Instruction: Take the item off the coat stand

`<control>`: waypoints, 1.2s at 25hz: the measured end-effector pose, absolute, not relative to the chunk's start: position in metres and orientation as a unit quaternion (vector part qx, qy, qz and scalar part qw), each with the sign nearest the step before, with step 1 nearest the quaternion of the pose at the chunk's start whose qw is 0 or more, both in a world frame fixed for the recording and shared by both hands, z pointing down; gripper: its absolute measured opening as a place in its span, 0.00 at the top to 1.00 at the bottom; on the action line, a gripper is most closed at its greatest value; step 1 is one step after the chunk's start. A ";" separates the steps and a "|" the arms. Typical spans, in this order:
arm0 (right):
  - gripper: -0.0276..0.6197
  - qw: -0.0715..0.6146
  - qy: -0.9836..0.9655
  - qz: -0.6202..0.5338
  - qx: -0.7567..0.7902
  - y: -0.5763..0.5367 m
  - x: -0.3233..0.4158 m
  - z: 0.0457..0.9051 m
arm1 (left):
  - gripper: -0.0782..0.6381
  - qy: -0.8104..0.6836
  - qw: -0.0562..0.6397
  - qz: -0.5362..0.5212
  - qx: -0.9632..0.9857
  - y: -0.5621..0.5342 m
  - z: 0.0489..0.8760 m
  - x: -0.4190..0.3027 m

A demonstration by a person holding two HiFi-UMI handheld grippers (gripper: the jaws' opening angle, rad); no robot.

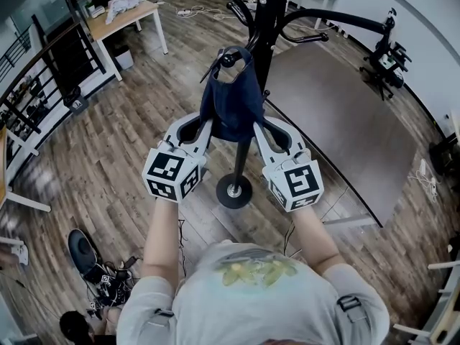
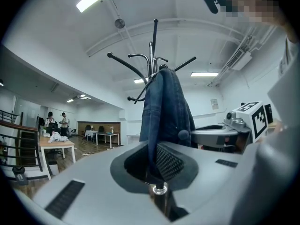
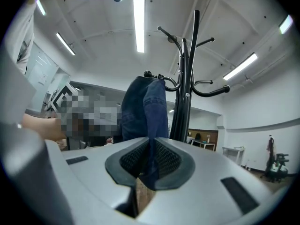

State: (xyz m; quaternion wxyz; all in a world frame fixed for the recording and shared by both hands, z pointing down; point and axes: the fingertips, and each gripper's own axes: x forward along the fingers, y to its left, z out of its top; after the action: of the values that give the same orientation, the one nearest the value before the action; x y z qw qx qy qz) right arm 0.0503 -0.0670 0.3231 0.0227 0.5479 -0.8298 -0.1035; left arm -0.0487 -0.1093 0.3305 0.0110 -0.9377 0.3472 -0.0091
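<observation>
A dark blue denim garment (image 1: 233, 99) hangs from a hook of the black coat stand (image 1: 267, 20). My left gripper (image 1: 209, 130) is shut on the garment's lower left edge, and my right gripper (image 1: 256, 129) is shut on its lower right edge. In the left gripper view the denim (image 2: 164, 111) runs down between the ribbed pads (image 2: 168, 161) and the stand's hooks (image 2: 126, 64) spread above. Seen from the right gripper, the cloth (image 3: 150, 114) is pinched between the pads (image 3: 165, 157), with the stand's pole (image 3: 187, 93) just right of it.
The stand's round base (image 1: 234, 191) rests on the wood floor between my arms. A grey rug (image 1: 338, 113) lies to the right. A desk (image 1: 126, 19) stands at the far left, with railings (image 1: 36, 85) beside it. Cables and gear (image 1: 100, 272) lie at the lower left.
</observation>
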 end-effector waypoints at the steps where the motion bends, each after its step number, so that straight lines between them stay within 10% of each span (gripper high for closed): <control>1: 0.90 0.021 -0.830 -0.104 0.547 -0.065 0.050 0.322 | 0.85 0.348 0.012 -0.008 -0.937 -0.108 0.330 -0.049; 30: 0.90 -0.002 -0.850 -0.124 0.512 -0.009 0.043 0.301 | 0.85 0.377 0.024 0.009 -0.926 -0.045 0.316 -0.059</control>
State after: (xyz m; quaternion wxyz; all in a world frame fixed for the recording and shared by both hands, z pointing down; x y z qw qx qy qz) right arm 0.0431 -0.0091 0.3007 -0.0021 0.5121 -0.8499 -0.1240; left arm -0.0586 -0.0449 0.3156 0.0239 -0.9260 0.3766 0.0090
